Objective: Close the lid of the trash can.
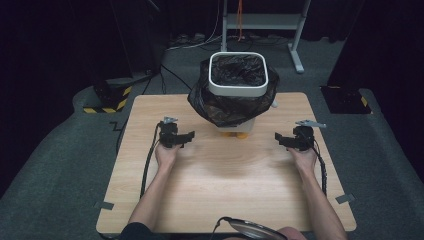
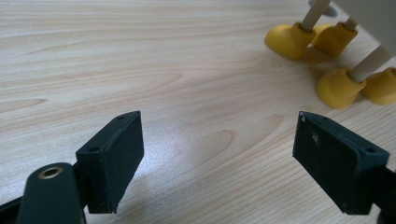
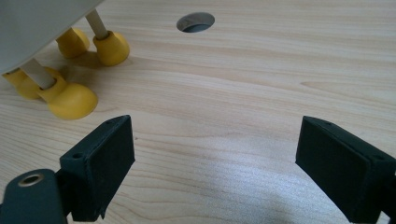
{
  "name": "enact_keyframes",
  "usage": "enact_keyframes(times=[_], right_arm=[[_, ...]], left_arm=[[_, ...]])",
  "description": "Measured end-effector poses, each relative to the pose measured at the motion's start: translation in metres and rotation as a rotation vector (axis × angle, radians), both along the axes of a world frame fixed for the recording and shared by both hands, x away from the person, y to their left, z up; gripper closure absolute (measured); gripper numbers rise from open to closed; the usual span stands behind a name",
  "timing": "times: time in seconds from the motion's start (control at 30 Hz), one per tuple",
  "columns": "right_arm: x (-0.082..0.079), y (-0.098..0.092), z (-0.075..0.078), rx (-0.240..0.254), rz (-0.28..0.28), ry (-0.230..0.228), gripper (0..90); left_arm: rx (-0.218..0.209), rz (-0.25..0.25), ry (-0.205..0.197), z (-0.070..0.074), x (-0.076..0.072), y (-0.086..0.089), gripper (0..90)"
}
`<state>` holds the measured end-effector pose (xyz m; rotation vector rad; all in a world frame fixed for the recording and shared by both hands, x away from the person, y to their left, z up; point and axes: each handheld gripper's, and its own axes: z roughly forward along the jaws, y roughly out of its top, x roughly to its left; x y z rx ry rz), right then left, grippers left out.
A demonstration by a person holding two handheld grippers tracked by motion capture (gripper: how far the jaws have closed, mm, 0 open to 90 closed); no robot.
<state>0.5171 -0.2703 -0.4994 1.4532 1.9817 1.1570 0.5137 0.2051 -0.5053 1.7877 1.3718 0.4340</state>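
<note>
— Bin first: small white waste bin at the far middle of the wooden table, standing on yellow feet, with a black liner bag folded down over its rim and ballooning round the body.

— And the claws?

— Left gripper sits to the bin's left, right gripper to its right, both short of it and touching nothing. Each has its jaws spread wide, bare wood between them.

— How would it handle?

— Light, I'd judge; it looks empty, so it may tip or skid on those feet if pushed from one side. The bag is thin, soft film: slippery, easy to tear, and it crumples rather than resists.

— So where to grip?

— Pinch the loose skirt of bag below the rim, one side each, where the film stands clear of the hard wall. Small bites, gently.
</note>
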Motion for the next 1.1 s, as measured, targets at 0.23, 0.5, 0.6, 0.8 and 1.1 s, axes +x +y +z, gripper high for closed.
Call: enact_keyframes(times=[0.23,0.5,0.6,0.8,1.1], right_arm=[[0.005,0.000,-0.006,0.004,-0.016,-0.018,11.3],[0.007,-0.001,-0.013,-0.011,-0.016,0.030,11.2],[0.009,-0.001,-0.016,-0.008,-0.016,0.032,11.3],[0.011,0.001,-0.020,-0.032,-0.024,0.027,11.4],[0.013,0.003,-0.022,-0.025,-0.021,0.030,11.8]], left_arm=[[0.025,0.015,-0.006,-0.004,0.003,-0.001,16.4],[0.067,0.018,0.017,-0.014,0.004,-0.006,15.9],[0.090,0.025,0.024,-0.016,0.005,-0.006,15.7],[0.085,0.041,0.025,-0.017,0.009,-0.004,15.8],[0.096,0.051,0.029,-0.019,0.017,-0.006,16.3]])
